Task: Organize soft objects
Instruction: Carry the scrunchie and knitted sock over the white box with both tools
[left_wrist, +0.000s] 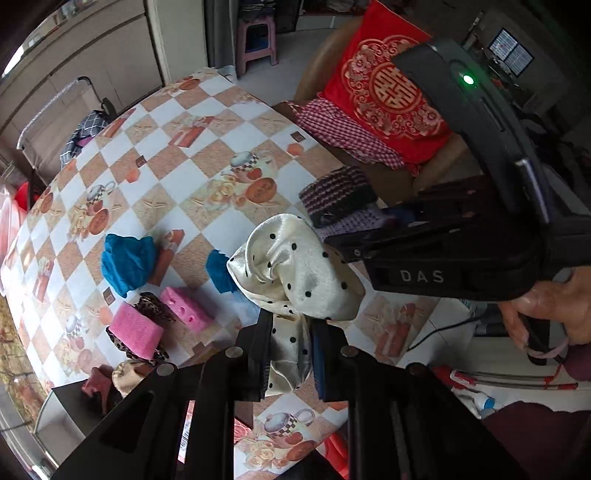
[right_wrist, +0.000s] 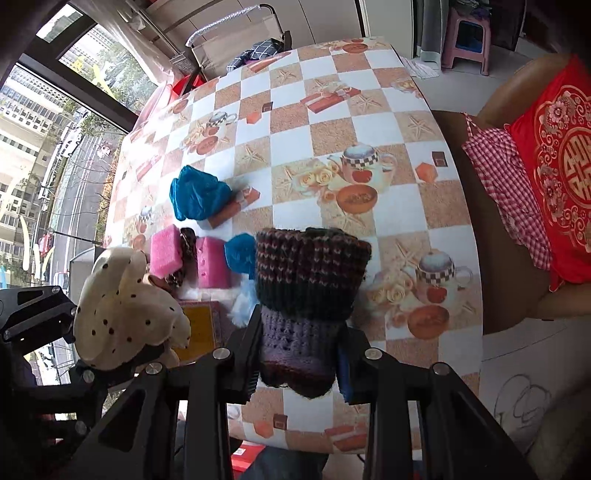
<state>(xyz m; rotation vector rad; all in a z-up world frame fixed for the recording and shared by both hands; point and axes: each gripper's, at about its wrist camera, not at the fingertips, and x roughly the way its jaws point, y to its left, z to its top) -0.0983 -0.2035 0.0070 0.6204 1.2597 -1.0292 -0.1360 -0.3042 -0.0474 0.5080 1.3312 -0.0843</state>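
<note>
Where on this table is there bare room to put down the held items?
Free: the far checkered tablecloth beyond the blue cloth, and the stretch toward the red cushion. Crowded: around the pink sponges.

This is a lived-in home, apparently a flat high up. A tabletop (right_wrist: 399, 206) wears a checked oilcloth printed with teapots and roses. Beside it a brown armchair (left_wrist: 321, 62) holds a red embroidered cushion (left_wrist: 384, 92). A pink plastic stool (left_wrist: 256, 40) stands on the tiled floor, and a large window (right_wrist: 55, 122) overlooks apartment blocks and a street.
</note>
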